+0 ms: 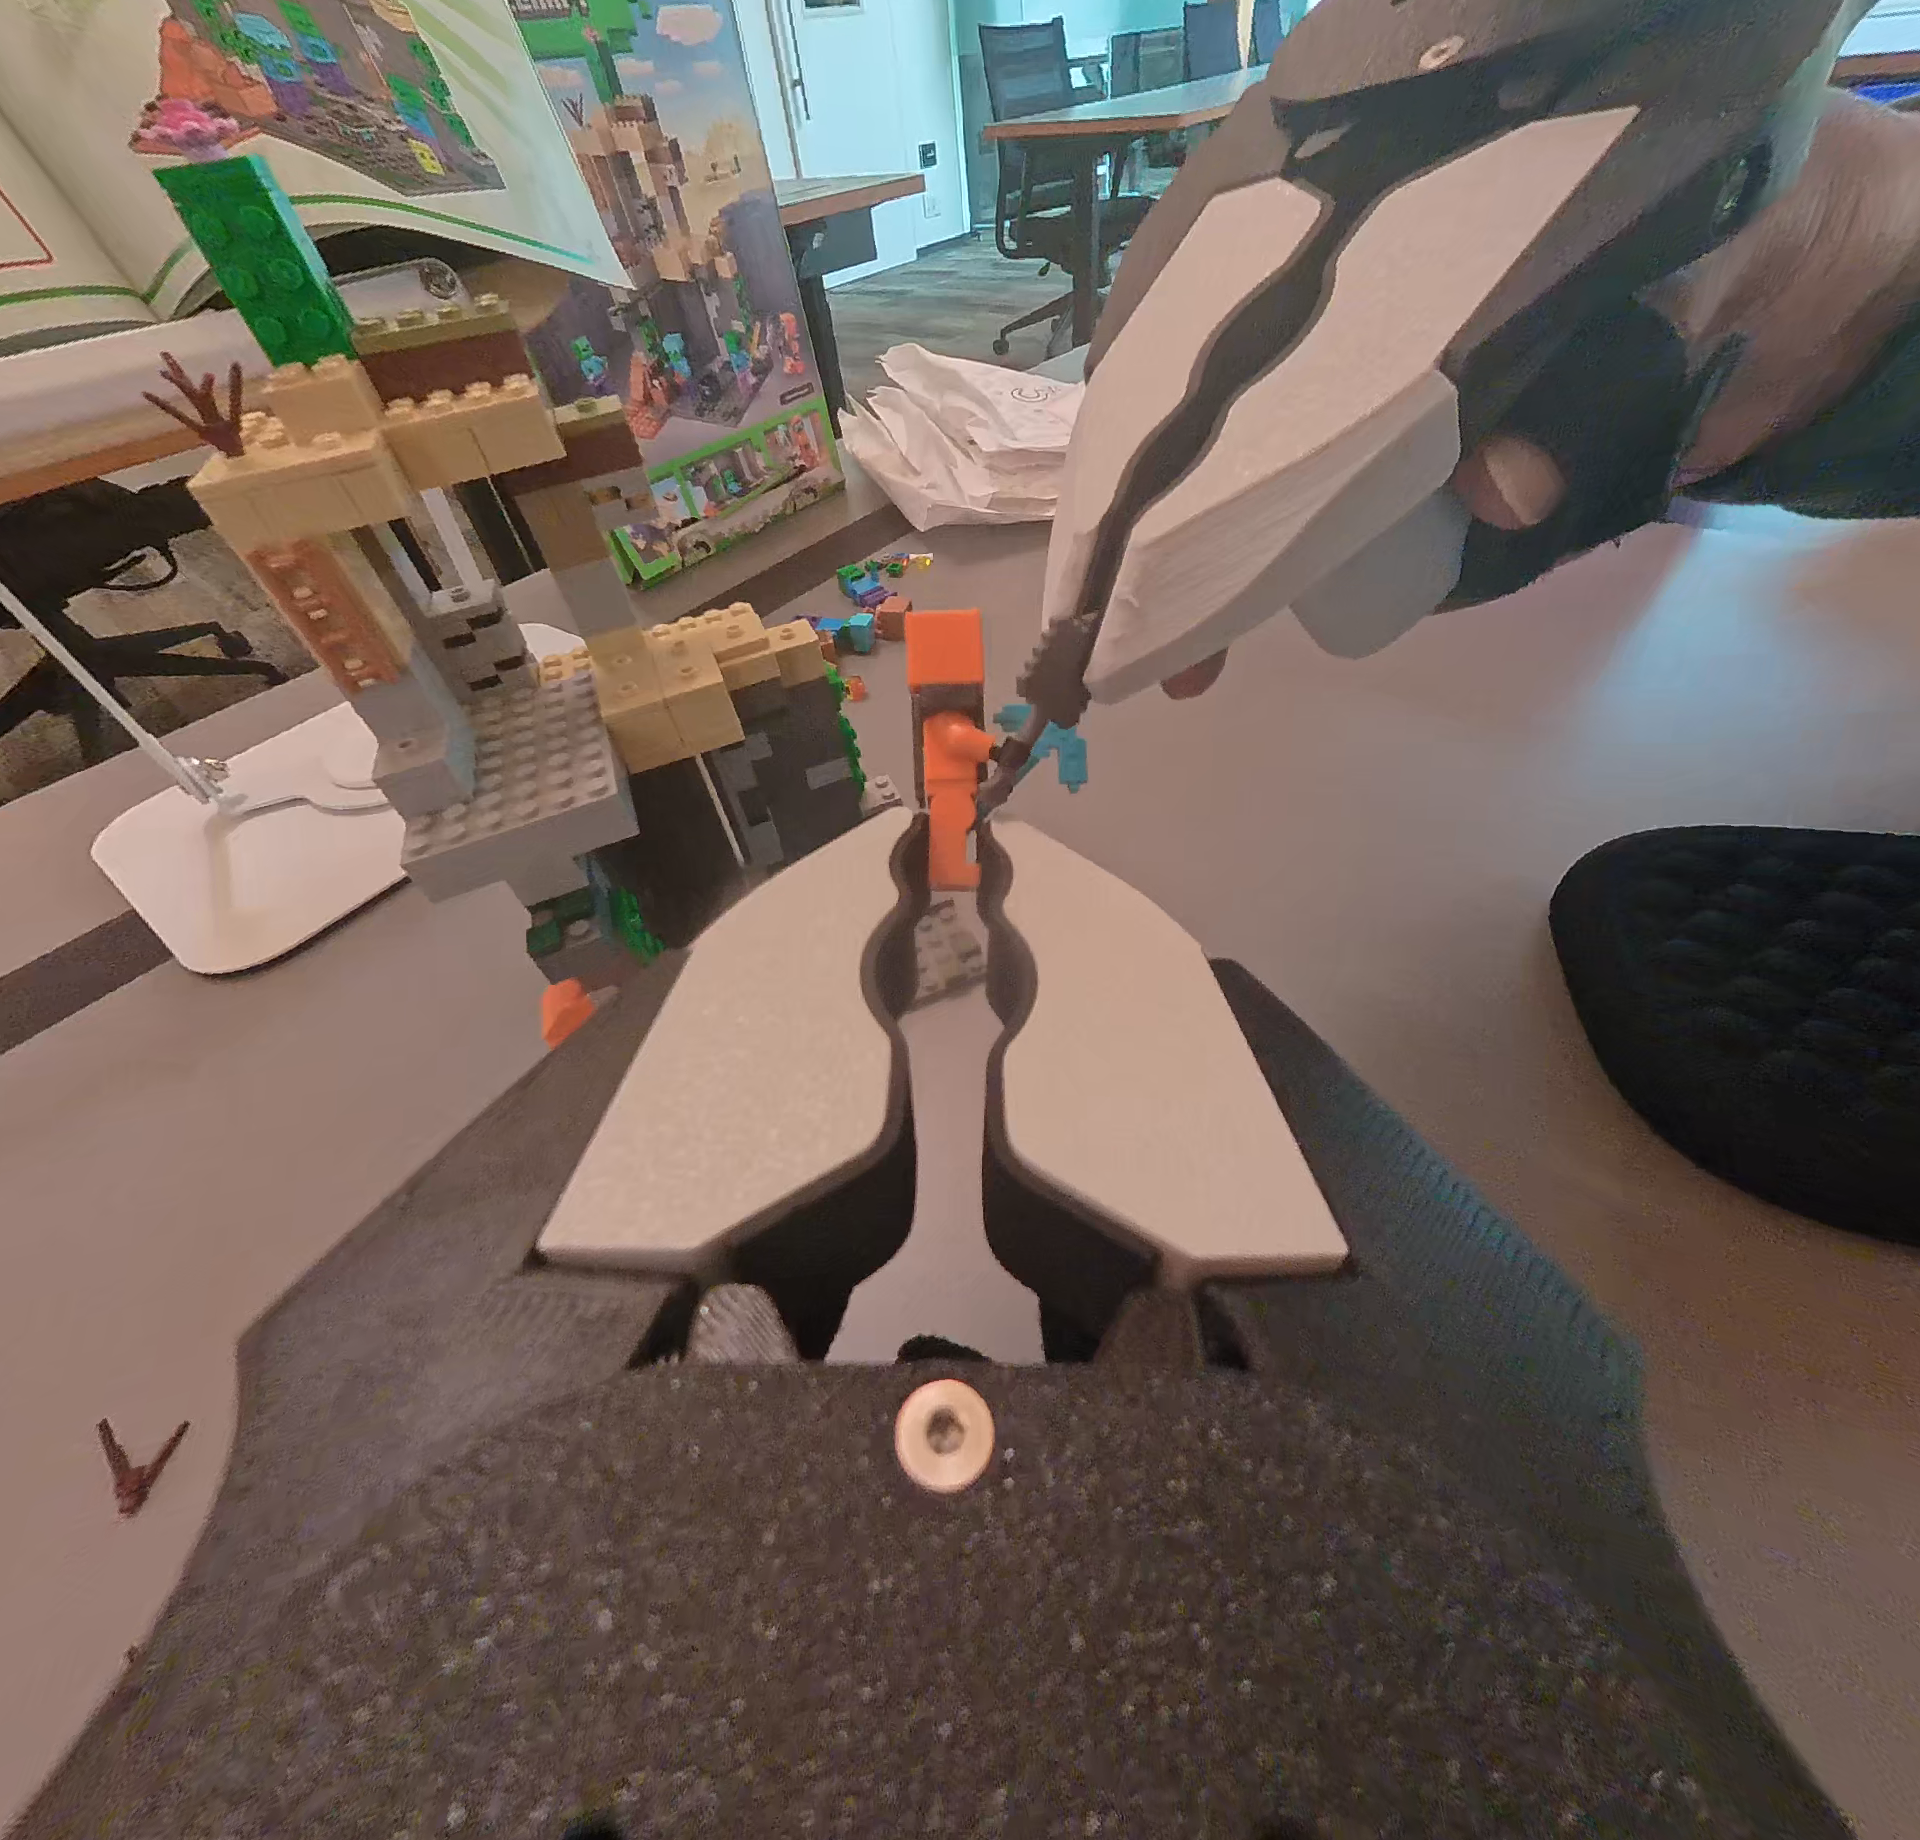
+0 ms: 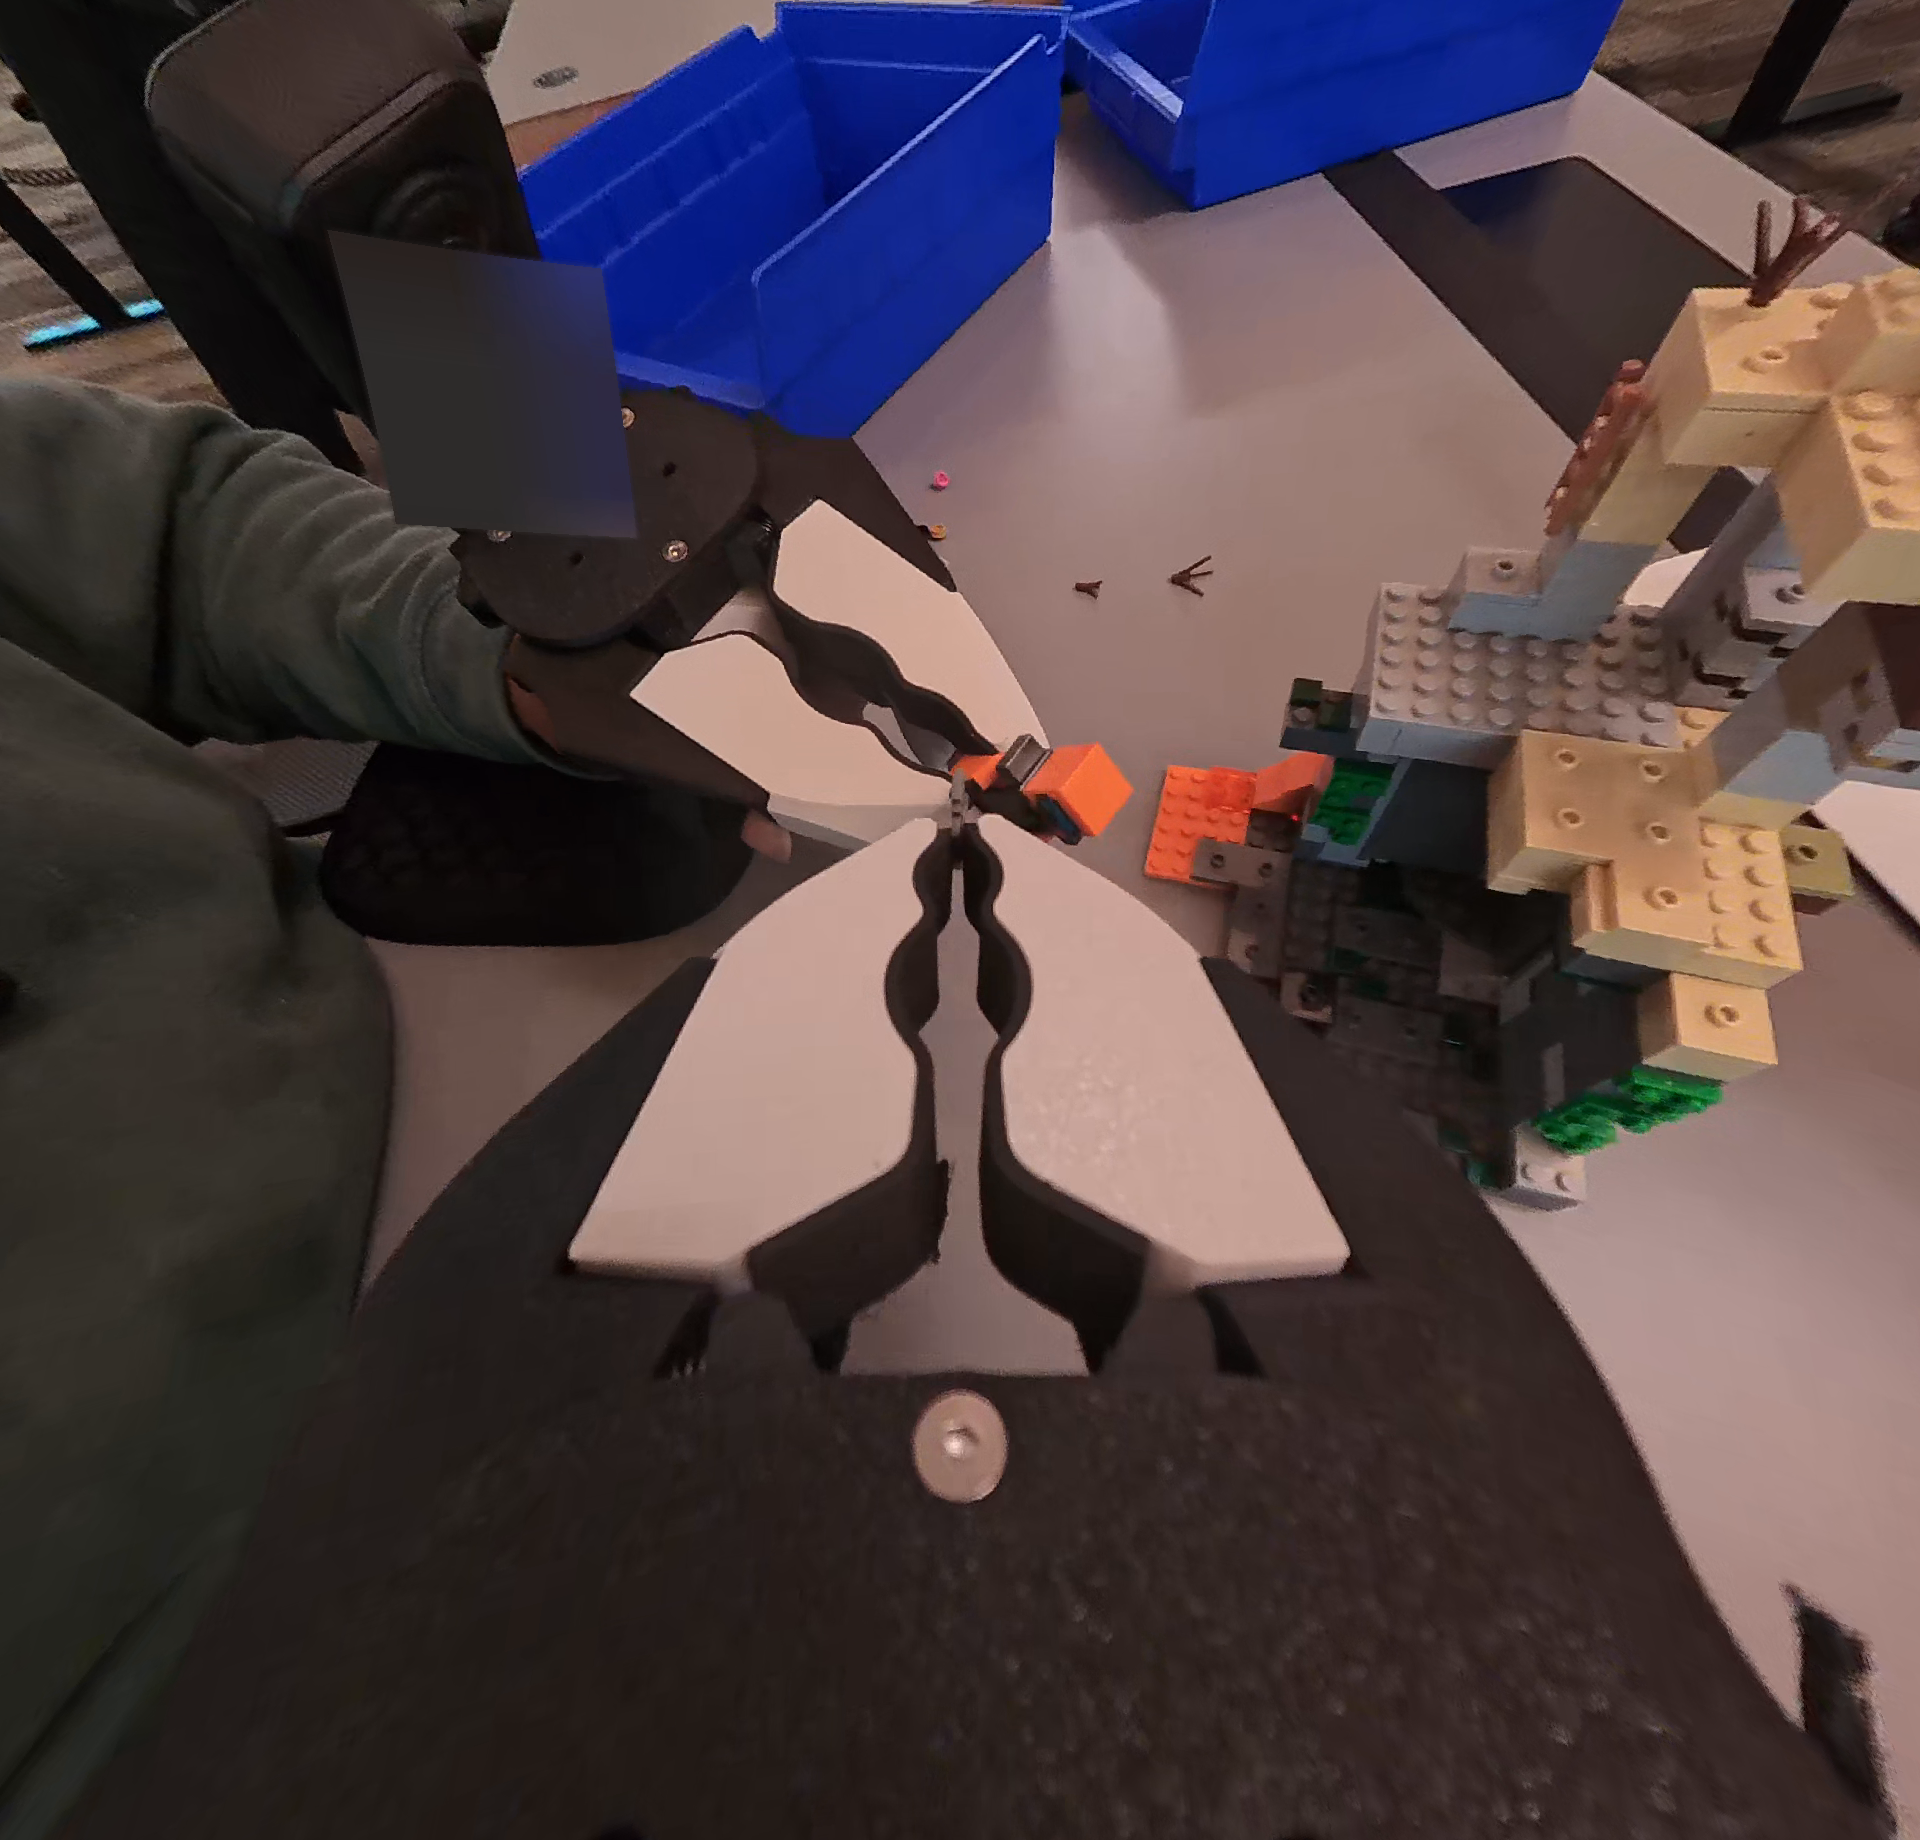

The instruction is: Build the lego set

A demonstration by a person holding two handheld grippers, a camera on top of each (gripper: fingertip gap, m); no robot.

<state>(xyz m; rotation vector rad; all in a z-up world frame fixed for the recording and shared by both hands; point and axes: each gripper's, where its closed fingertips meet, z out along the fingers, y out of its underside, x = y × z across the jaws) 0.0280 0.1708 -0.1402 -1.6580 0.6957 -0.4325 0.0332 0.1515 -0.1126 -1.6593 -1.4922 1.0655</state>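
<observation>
The left gripper has its fingers clamped on the legs of a little orange blocky lego minifigure, held upright above the grey table. The right gripper is pinched tight on a thin dark serrated tool piece right at the figure's hand.

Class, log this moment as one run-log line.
left tool: shut on orange minifigure | right tool: shut on pickaxe | step: fitting pickaxe to its hand
</observation>
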